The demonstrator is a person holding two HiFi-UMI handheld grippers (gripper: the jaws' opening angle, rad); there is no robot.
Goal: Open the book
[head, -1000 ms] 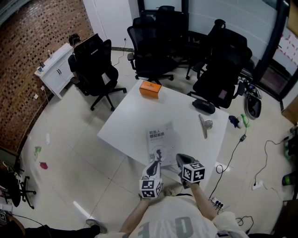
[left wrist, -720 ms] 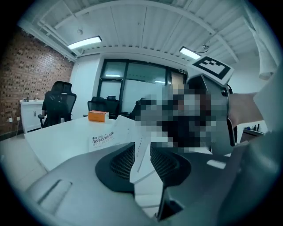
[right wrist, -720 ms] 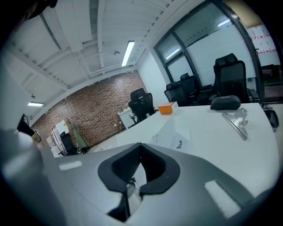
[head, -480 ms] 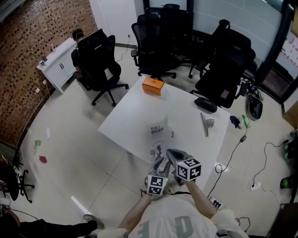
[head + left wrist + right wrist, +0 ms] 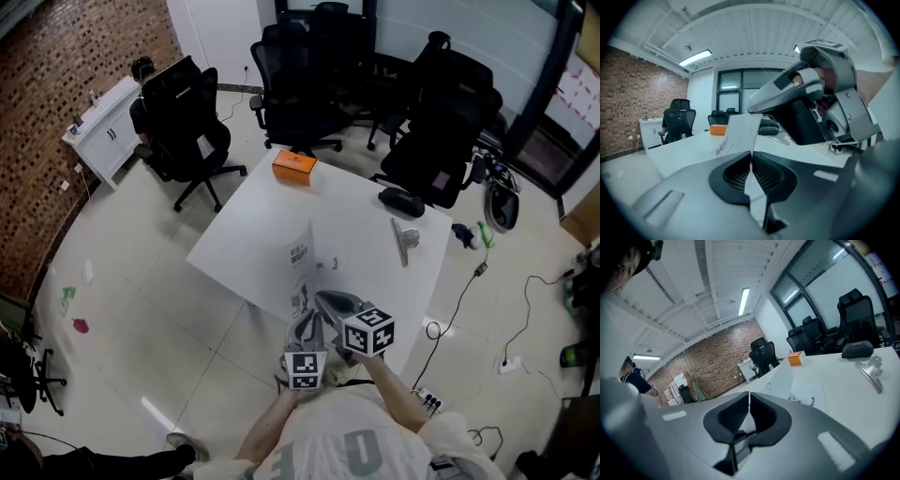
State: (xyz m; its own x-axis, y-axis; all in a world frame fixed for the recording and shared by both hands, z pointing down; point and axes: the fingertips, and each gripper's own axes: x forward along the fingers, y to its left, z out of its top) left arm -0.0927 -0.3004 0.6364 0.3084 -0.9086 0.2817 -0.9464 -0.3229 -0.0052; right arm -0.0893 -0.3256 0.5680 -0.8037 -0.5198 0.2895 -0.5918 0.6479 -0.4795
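White table (image 5: 262, 220): it fills the middle of the head view, with black office chairs (image 5: 183, 122) round its far sides.

Book (image 5: 302, 258): it lies near the table's near edge, just ahead of me. One white leaf is raised and stands almost upright over the printed page beneath.

My left gripper (image 5: 751, 164): its jaws have just been closing and meet on the thin edge of a white leaf of the book.

My right gripper (image 5: 749, 404): it is just beside the left one and above it. Its jaws have just eased a little, yet they pinch a thin white leaf as well. The raised leaf stands past their tips.

Orange box (image 5: 293, 166): it sits at the table's far edge, well apart from the book.

Black case (image 5: 401, 202): it lies near the table's right edge.
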